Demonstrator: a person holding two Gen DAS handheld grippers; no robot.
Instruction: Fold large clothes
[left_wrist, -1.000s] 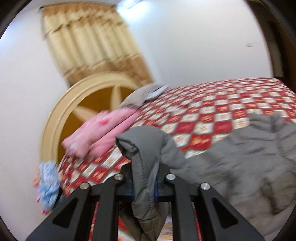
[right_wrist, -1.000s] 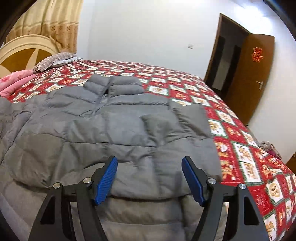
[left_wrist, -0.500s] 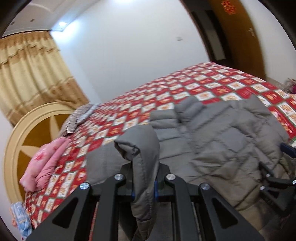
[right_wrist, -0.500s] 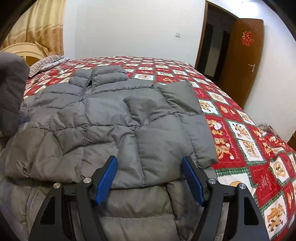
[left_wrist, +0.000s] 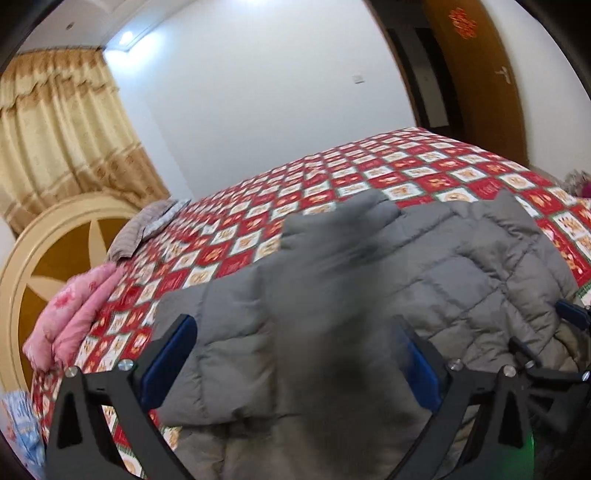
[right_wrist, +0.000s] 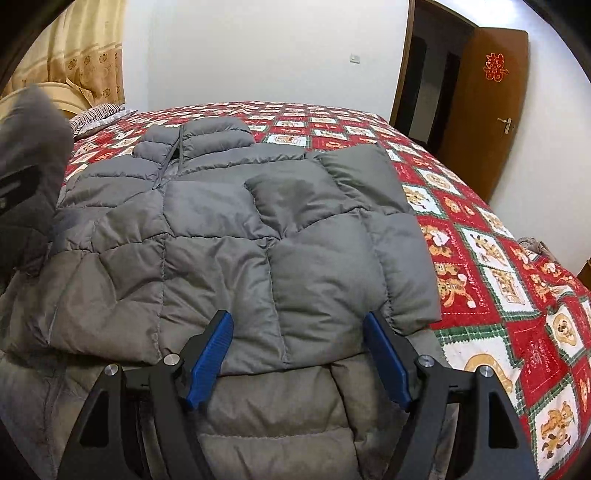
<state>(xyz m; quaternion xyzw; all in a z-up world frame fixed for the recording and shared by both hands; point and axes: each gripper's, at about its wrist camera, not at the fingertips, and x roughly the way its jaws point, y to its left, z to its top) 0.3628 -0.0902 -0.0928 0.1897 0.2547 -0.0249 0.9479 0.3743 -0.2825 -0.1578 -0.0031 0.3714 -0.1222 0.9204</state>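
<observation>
A grey puffer jacket (right_wrist: 229, 236) lies spread on the bed, collar at the far end, its right sleeve (right_wrist: 332, 192) folded across the chest. My left gripper (left_wrist: 291, 325) is opening, its blue pads wide apart. The jacket's other sleeve (left_wrist: 325, 295) shows as a blurred grey mass between the jaws, free of both pads. The jacket's body (left_wrist: 480, 266) lies beyond it. My right gripper (right_wrist: 297, 317) hovers over the jacket's lower half, jaws opening a little, nothing pressed between them. The loose sleeve (right_wrist: 33, 122) also shows at the left edge of the right wrist view.
The bed has a red and white patterned cover (right_wrist: 480, 240). A pink pillow (left_wrist: 74, 314) and a striped pillow (left_wrist: 147, 229) lie by the round headboard (left_wrist: 44, 251). A brown door (right_wrist: 480, 122) stands open beyond the bed's far right corner.
The left gripper swung right over the jacket with the sleeve pinched, then its jaws sprang apart and the sleeve came loose. The right gripper dipped slightly toward the jacket.
</observation>
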